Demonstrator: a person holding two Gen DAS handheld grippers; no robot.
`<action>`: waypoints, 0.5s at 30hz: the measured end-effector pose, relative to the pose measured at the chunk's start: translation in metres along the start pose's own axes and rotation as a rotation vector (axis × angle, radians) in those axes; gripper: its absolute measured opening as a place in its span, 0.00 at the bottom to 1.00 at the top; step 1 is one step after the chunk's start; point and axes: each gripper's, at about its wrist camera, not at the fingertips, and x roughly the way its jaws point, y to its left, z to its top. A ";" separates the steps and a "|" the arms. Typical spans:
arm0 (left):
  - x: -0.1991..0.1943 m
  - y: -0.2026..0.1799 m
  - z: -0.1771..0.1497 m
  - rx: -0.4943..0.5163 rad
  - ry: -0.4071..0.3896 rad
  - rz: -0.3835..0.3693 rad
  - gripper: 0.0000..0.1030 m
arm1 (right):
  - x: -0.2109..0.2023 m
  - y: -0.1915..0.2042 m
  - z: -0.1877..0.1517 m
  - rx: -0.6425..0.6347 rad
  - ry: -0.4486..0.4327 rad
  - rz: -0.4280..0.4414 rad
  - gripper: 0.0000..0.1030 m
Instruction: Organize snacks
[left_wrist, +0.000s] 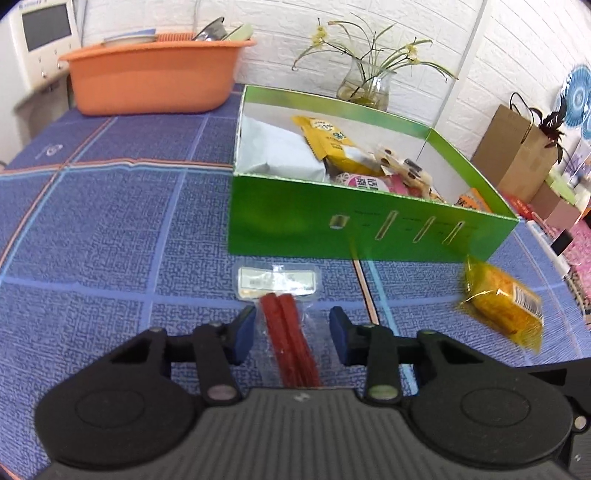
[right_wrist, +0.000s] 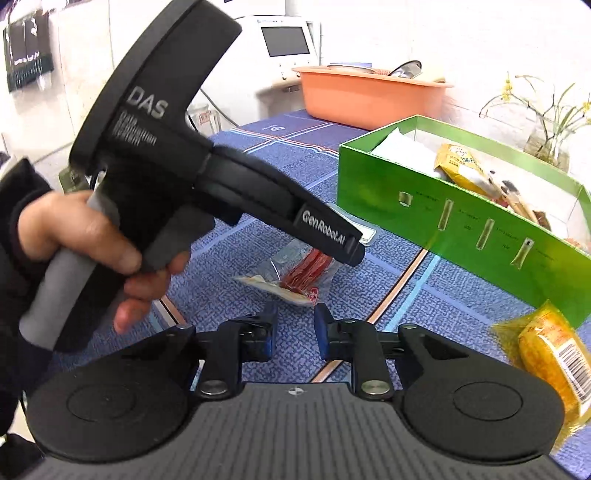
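A clear packet of red sausage sticks (left_wrist: 286, 325) lies on the blue tablecloth, between the open fingers of my left gripper (left_wrist: 292, 330), which hovers just over it. It also shows in the right wrist view (right_wrist: 295, 273), partly hidden under the left gripper's body (right_wrist: 177, 177). A green box (left_wrist: 369, 225) holding several snacks stands just beyond; it also shows in the right wrist view (right_wrist: 461, 221). A yellow corn packet (left_wrist: 502, 306) lies to the right of the box front, and in the right wrist view (right_wrist: 554, 362). My right gripper (right_wrist: 295, 332) is open and empty above the cloth.
An orange basin (left_wrist: 151, 74) with dishes stands at the table's far left. A glass vase with a plant (left_wrist: 365, 86) stands behind the box. Paper bags and boxes (left_wrist: 517, 155) stand off the table's right edge. A white appliance (left_wrist: 40, 37) stands at far left.
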 end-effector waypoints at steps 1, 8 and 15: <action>0.000 0.002 0.001 -0.009 0.005 -0.009 0.34 | -0.002 0.003 0.000 -0.021 -0.005 -0.015 0.45; 0.007 0.009 0.019 -0.043 0.069 -0.029 0.33 | -0.009 0.034 0.008 -0.274 -0.020 -0.060 0.86; 0.009 0.002 0.017 0.000 0.074 -0.014 0.34 | 0.025 0.036 0.008 -0.315 0.015 -0.058 0.77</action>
